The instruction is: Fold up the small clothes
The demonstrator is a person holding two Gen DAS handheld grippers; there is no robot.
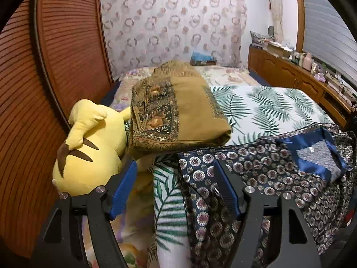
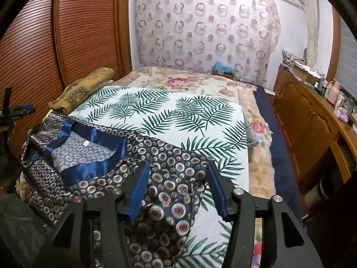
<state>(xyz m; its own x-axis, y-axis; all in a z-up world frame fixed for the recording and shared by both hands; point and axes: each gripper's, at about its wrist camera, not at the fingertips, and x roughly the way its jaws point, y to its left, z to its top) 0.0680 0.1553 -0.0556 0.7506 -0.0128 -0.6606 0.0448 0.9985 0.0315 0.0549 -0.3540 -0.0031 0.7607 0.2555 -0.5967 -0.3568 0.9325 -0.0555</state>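
Navy satin top with ring print and blue-trimmed neckline (image 2: 89, 156) lies spread at near edge of palm-leaf sheet (image 2: 178, 111). Left gripper (image 1: 176, 189) and right gripper (image 2: 178, 189) gape over its two sides, gripping nothing, probably released to lay it flat for folding.

- My left camera sits low and close over the near left corner of the bed (image 1: 256, 109), by the yellow toy (image 1: 89, 147).
- My right camera looks from the near edge, down the bed (image 2: 169, 116), toward the curtain (image 2: 200, 29).
- Both see the patterned shirt (image 1: 279, 163) (image 2: 93, 154).
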